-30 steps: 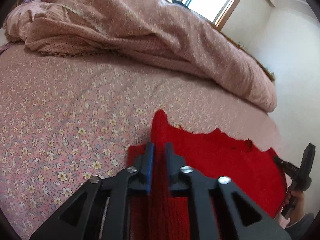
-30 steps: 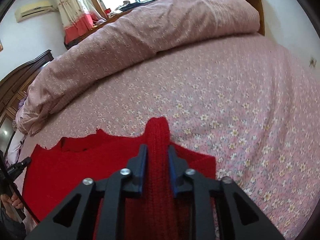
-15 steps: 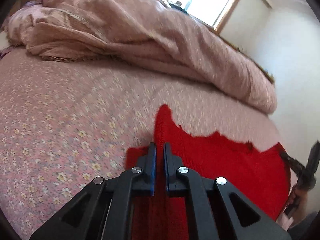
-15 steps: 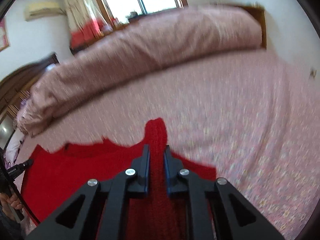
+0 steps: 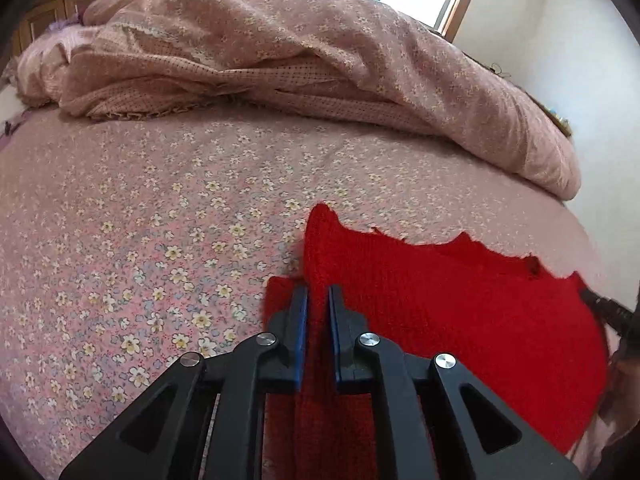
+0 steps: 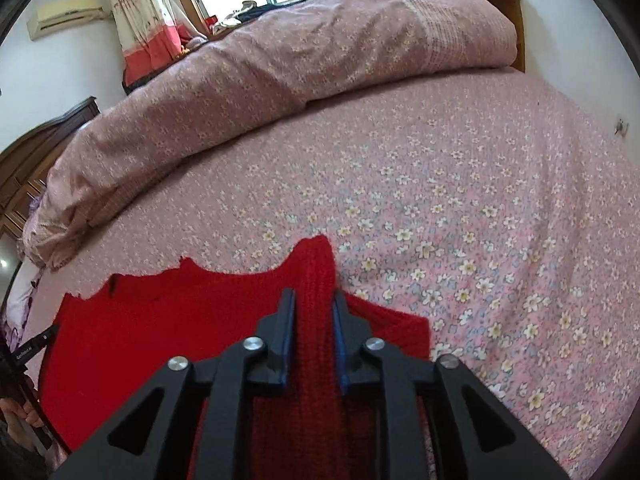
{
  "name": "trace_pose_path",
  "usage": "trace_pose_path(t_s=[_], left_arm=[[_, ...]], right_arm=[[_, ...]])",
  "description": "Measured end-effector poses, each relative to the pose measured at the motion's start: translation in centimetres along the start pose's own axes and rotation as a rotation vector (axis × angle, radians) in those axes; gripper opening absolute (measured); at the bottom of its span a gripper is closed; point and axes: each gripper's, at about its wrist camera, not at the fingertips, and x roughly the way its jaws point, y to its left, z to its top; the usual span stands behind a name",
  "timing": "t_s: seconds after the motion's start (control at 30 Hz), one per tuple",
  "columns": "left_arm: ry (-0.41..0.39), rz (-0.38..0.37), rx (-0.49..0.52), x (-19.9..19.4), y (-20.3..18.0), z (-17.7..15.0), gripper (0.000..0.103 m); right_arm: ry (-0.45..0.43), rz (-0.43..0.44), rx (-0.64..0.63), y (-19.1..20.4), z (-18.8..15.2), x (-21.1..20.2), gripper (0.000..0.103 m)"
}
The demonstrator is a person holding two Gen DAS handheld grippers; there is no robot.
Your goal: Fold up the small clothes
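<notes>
A red knit garment [image 5: 460,300] lies spread on the flowered bed sheet [image 5: 160,220]. My left gripper [image 5: 318,292] pinches a raised ridge of its left edge; the jaws are opening slightly, with the knit still pressed between the blue pads. In the right wrist view the same garment [image 6: 180,320] stretches to the left. My right gripper [image 6: 314,298] has a thick ridge of its right edge between the pads; the jaws are opening and the knit fills the gap. Each view shows the tip of the other gripper at its side edge.
A bunched pink flowered quilt [image 5: 320,60] lies along the far side of the bed. Behind it are a window and a wooden headboard [image 6: 516,12]. A hand [image 6: 20,412] shows at the left edge. Bare sheet [image 6: 480,220] spreads out beyond the garment.
The left jaws narrowed onto the red ridge. The right jaws narrowed, then widened back. Both views blurred and shifted a little; the garment stays between both pairs of pads.
</notes>
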Motion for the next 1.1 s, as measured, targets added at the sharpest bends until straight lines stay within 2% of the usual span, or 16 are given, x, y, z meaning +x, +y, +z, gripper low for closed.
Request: trace_pose_path(t_s=[0.13,0.2,0.27,0.37,0.43,0.47,0.5,0.53,0.57,0.67,0.73,0.8,0.83,0.93,1.1], left_arm=[[0.030,-0.028,-0.082,-0.4,1.1,1.1,0.006],[0.028,-0.029,-0.137,-1.0,1.3,1.7,0.007],[0.015,-0.044,-0.156,-1.9,0.6,1.5,0.008],[-0.010,-0.030,-0.095,-3.4,-1.8,1.1,0.008],[-0.023,-0.065,-0.054,-4.4,-3.9,0.3,0.008],[-0.026,-0.083,-0.037,-4.9,-5.0,0.0,0.008],[-0.029,-0.094,-0.021,-5.4,-6.0,-0.3,0.008],[-0.031,-0.105,0.012,-5.9,-7.6,-0.8,0.008],[-0.034,-0.106,0.037,-6.3,-8.7,-1.1,0.008],[-0.039,-0.145,0.117,-7.4,-12.0,-2.7,0.008],[-0.005,-0.204,0.160,-7.7,-13.8,-4.3,0.008],[0.043,-0.246,0.203,-7.3,-15.3,-5.8,0.008],[0.070,-0.259,0.235,-7.0,-16.3,-6.8,0.007],[0.099,-0.206,0.294,-5.5,-17.3,-8.1,0.002],[0.153,-0.232,0.262,-3.8,-16.8,-8.7,0.002]], right_arm=[[-0.009,0.056,0.035,-0.5,0.1,-0.7,0.039],[-0.035,0.082,0.056,-0.7,0.2,-1.6,0.051],[-0.064,0.116,0.068,-1.0,0.1,-2.7,0.053],[-0.095,0.154,0.047,-1.0,0.0,-4.3,0.053],[-0.093,0.200,0.044,-0.6,-0.8,-5.5,0.052],[-0.084,0.224,0.042,-0.2,-1.3,-6.0,0.040],[-0.066,0.272,0.026,0.8,-1.9,-6.4,0.019],[-0.055,0.298,0.010,1.4,-2.3,-6.8,0.010],[-0.046,0.324,-0.017,2.7,-2.8,-7.3,0.007],[-0.035,0.420,-0.095,7.1,-4.5,-8.2,0.006],[-0.004,0.492,-0.129,10.1,-5.8,-8.1,0.006],[0.032,0.525,-0.159,12.5,-7.1,-7.4,0.006],[0.062,0.526,-0.183,13.8,-7.9,-6.9,0.006],[0.138,0.492,-0.228,15.8,-9.9,-4.7,0.002],[0.196,0.442,-0.186,15.1,-10.8,-2.5,0.000]])
